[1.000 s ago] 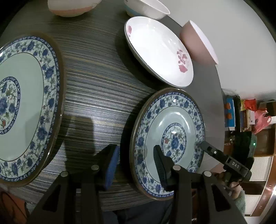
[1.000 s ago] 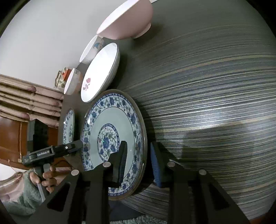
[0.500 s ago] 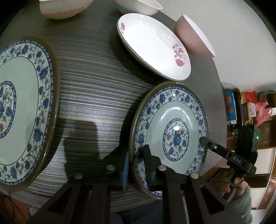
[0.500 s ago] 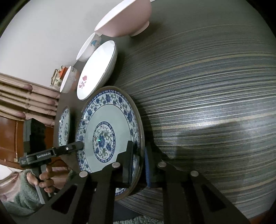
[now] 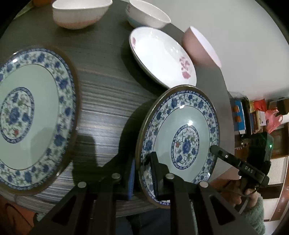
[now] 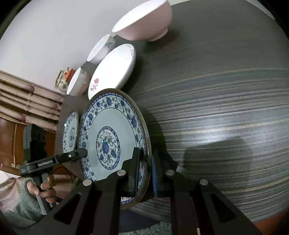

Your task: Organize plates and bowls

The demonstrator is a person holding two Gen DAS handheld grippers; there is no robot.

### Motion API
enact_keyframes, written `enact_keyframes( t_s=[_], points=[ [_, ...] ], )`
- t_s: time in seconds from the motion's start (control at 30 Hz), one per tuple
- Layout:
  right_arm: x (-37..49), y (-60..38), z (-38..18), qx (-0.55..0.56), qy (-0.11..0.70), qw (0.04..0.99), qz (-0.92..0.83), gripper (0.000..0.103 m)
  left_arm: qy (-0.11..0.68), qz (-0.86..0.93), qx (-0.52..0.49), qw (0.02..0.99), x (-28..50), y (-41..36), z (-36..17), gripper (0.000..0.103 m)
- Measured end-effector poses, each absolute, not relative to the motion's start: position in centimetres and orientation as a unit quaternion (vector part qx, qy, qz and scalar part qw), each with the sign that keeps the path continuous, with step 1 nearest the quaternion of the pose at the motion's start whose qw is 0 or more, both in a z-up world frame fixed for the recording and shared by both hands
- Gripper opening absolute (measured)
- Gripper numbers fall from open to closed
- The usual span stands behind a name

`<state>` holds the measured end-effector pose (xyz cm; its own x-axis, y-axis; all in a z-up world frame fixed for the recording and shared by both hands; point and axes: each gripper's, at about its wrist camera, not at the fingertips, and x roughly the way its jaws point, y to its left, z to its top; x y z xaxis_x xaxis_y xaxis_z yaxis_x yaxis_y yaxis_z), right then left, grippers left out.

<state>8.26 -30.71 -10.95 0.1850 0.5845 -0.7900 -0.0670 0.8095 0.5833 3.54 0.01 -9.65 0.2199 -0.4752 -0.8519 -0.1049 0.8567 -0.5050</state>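
A blue-and-white floral plate (image 5: 182,133) is held between both grippers and lifted off the dark striped table (image 5: 108,94), tilted. My left gripper (image 5: 142,173) is shut on its left rim. My right gripper (image 6: 145,171) is shut on its right rim; the same plate fills the right wrist view (image 6: 112,133). A larger matching plate (image 5: 32,115) lies on the table to the left, also seen in the right wrist view (image 6: 70,132). A white plate with pink flowers (image 5: 160,54) lies behind.
A pink bowl (image 5: 200,48) sits at the table's far right edge. Two white bowls (image 5: 81,12) (image 5: 146,14) stand at the back. Bare striped tabletop (image 6: 225,108) stretches to the right. Clutter and shelves (image 5: 252,115) lie beyond the table edge.
Both grippers closed on opposite rims of the smaller blue plate and raised it off the table; its shadow now shows beneath it.
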Motion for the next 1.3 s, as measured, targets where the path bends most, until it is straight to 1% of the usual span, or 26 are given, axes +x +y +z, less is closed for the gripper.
enact_keyframes(
  t_s=[0.57,1.07,1.3],
  points=[
    [10.6,-26.1,-7.9,0.197,0.586,0.745,0.250,0.013,0.579,-0.094,-0.250,0.770,3.1,4.9,-5.9,0.016],
    [12.3,-17.3,-5.7,0.172,0.579,0.735,0.308,0.013,0.538,-0.026,-0.276,0.796,1.8,13.9,-2.9,0.016],
    [12.8,-13.7,-5.4,0.166,0.579,0.728,0.328,0.013,0.527,-0.001,-0.279,0.803,1.1,17.0,-2.2,0.016]
  ],
)
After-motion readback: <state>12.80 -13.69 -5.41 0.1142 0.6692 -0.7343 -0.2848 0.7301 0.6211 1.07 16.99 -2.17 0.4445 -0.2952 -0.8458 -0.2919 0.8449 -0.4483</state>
